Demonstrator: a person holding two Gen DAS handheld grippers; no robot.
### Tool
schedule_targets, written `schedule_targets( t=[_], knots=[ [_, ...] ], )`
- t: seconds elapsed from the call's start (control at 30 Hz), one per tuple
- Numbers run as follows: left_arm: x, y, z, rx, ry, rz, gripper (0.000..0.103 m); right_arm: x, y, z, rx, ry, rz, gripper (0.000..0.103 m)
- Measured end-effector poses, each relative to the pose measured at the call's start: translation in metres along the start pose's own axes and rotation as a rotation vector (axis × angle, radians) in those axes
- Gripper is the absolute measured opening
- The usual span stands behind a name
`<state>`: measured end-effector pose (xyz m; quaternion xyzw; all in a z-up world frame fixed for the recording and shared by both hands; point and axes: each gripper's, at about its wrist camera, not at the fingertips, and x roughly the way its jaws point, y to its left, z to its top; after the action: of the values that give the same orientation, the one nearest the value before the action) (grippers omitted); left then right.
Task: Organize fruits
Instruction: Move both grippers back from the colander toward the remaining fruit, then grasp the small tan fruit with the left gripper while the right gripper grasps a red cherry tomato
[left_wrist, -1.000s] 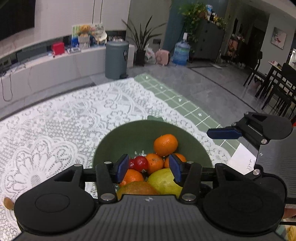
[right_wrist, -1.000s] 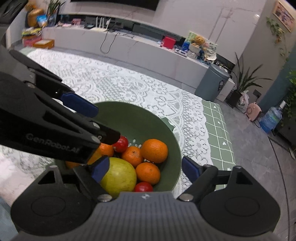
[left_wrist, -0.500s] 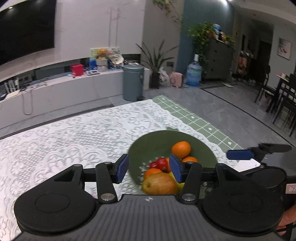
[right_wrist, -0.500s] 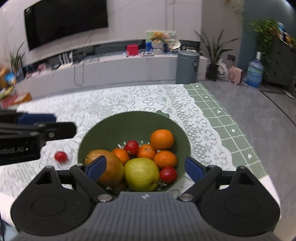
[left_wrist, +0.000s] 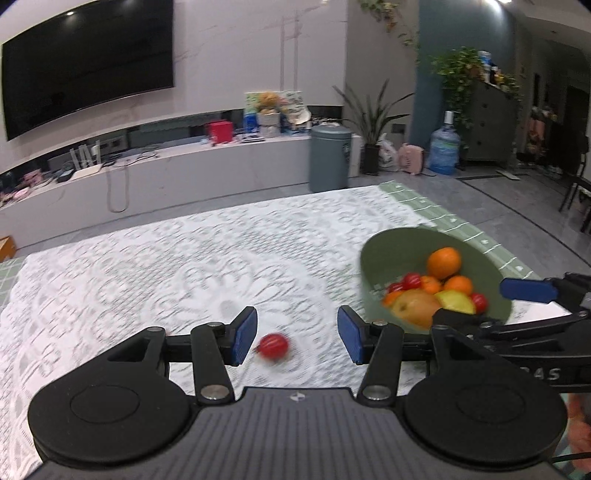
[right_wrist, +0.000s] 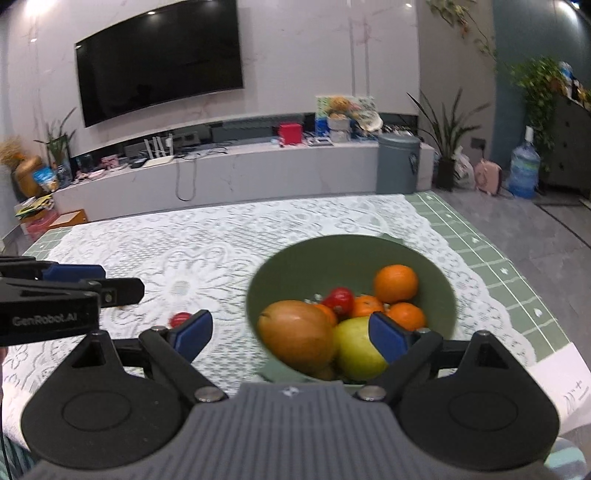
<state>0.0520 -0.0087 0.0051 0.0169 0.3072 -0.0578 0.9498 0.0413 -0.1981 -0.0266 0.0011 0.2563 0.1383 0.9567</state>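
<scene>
A small red tomato (left_wrist: 273, 345) lies on the white lace cloth (left_wrist: 184, 277). It sits low between the blue pads of my left gripper (left_wrist: 297, 339), nearer the left pad, and neither pad touches it. The green bowl (left_wrist: 399, 251) stands to its right. My right gripper (right_wrist: 290, 334) is open just before the bowl (right_wrist: 332, 254), which holds an orange-brown mango (right_wrist: 295, 334), a yellow-green fruit (right_wrist: 358, 349), several oranges and red tomatoes. The loose tomato (right_wrist: 180, 318) shows left of the bowl, below my left gripper (right_wrist: 122, 282).
A white paper sheet (right_wrist: 554, 373) lies at the table's front right corner. A green checked cloth (right_wrist: 480, 251) borders the lace along the right edge, with the floor beyond. A grey bin (left_wrist: 328, 158) and a low cabinet stand behind the table.
The left gripper swung left, away from the bowl, to the loose tomato on the cloth. The right gripper rolled level and its jaws spread a little wider.
</scene>
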Motion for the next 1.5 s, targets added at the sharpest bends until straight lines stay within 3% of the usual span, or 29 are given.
schedule_targets(
  t=[0.6, 0.73, 1.03, 1.3, 1.5],
  knots=[
    [-0.013, 0.071, -0.038, -0.124, 0.026, 0.117, 0.059, 0.017, 0.079, -0.019, -0.232, -0.043, 0.157, 0.088],
    [-0.01, 0.078, -0.041, -0.139, 0.033, 0.126, 0.059, 0.027, 0.091, -0.02, -0.28, -0.034, 0.174, 0.079],
    [0.002, 0.09, -0.046, -0.145, 0.024, 0.158, 0.059, 0.064, 0.102, -0.019, -0.271, 0.017, 0.19, 0.068],
    [0.02, 0.103, -0.049, -0.147, 0.034, 0.204, 0.059, 0.092, 0.108, -0.017, -0.274, 0.035, 0.162, 0.065],
    [0.034, 0.113, -0.045, -0.174, 0.04, 0.171, 0.059, 0.115, 0.104, -0.012, -0.243, 0.054, 0.171, 0.056]
  ],
)
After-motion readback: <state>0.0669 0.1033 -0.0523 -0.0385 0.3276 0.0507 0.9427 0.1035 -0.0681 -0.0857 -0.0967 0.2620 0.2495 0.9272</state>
